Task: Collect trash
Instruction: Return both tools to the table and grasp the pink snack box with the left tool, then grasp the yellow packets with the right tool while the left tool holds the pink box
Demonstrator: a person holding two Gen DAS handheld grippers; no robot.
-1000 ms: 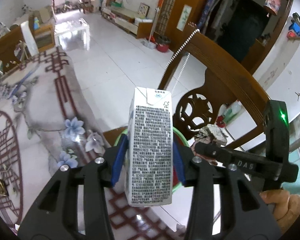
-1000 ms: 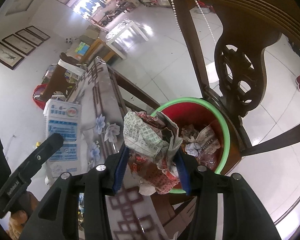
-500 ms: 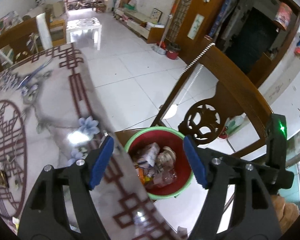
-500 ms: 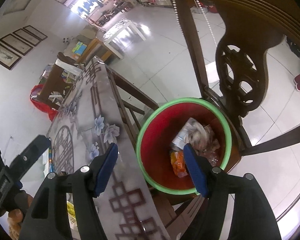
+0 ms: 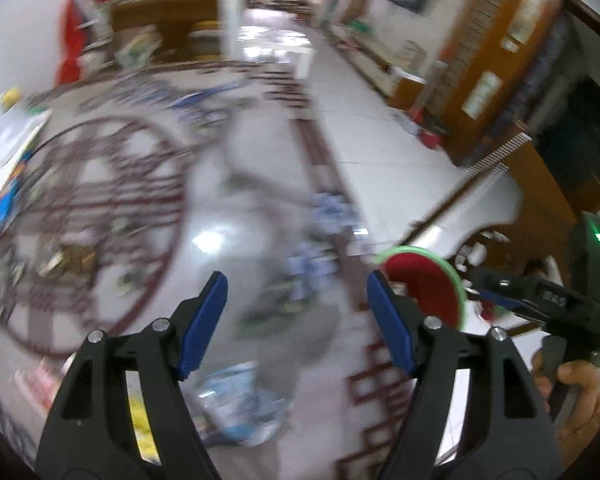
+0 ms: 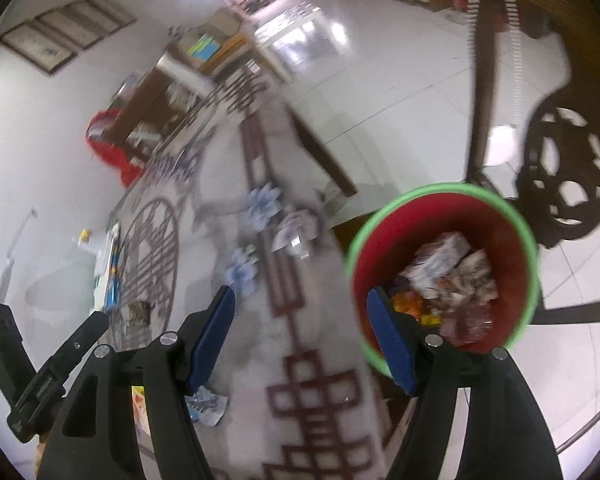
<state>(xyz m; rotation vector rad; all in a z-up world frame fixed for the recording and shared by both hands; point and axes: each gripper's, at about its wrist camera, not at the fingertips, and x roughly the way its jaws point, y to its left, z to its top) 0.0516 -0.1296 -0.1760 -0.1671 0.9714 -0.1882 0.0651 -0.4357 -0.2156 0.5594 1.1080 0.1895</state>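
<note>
- A second ago my left gripper [image 5: 296,300] clamped a milk carton and my right gripper [image 6: 300,316] a wad of crumpled wrappers; now both pairs of jaws stand apart with nothing between them, having just been opening
- Both pieces now lie in the red bin [image 6: 520,240], on top of the trash [image 6: 448,276] heaped inside
- My left gripper has swung away from the bin and over the patterned table [image 5: 220,208]; the bin, which sat between my left fingers half a second ago, now shows beyond my right-hand fingertip
- My right gripper has shifted the same way: the bin is now off my right-hand finger, with the table between the fingers
- Counted: one bin with a green rim, two grippers, four blue pads [image 6: 214,334], one carved wooden chair [image 6: 560,168] behind the bin
- One crumpled bluish wrapper [image 5: 236,404] lies on the table near the base of my left fingers; it also shows in the right view [image 6: 206,406]
- Something yellow [image 5: 142,424] lies beside it, too blurred to name
- The left view is heavily smeared, so smaller table items cannot be counted
</note>
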